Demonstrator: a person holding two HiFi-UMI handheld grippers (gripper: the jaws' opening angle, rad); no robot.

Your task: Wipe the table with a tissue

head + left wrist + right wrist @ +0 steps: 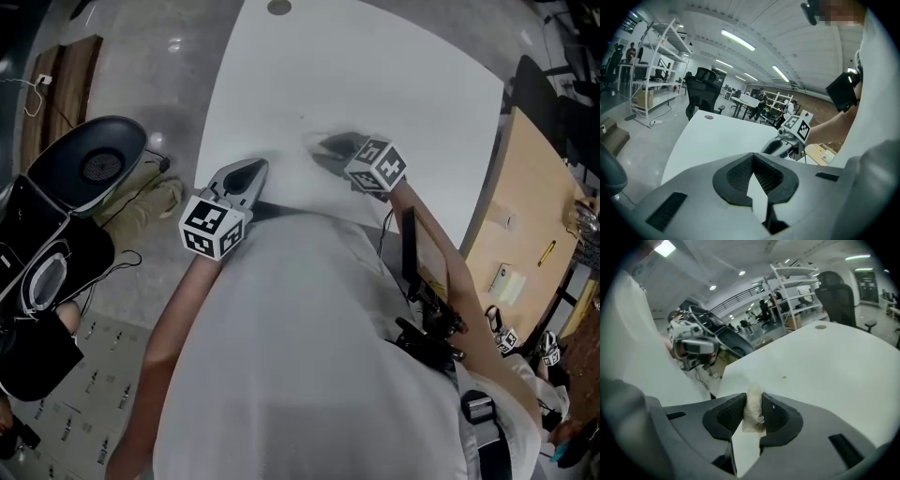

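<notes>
Head view: a person in a white shirt (319, 356) leans over a white tabletop (375, 75), with both grippers near its 6 o'clock edge.
Left gripper (251, 172): at about 8 o'clock of the other gripper and well apart from it, pointing across the tabletop toward 1 o'clock.
Left fingers (733, 176): the tips meet, with nothing between them. Only bare tabletop shows through the wedge behind.
Right gripper (330, 144): over the tabletop, pointing toward 10 o'clock and blurred in the head view.
Right fingers (726, 416): a narrow gap, filled by the wad they pinch.
Tissue (753, 401): a crumpled white wad clamped upright between the right fingers, with its top poking past their tips. I cannot tell whether it touches the tabletop.
Speck (783, 377): a small brown mark on the tabletop at 1 o'clock of the tissue, apart from it.
Surroundings: a black office chair (89, 164) on the floor at 9 o'clock of the tabletop, and a wooden desk (525, 216) at 3 o'clock.
</notes>
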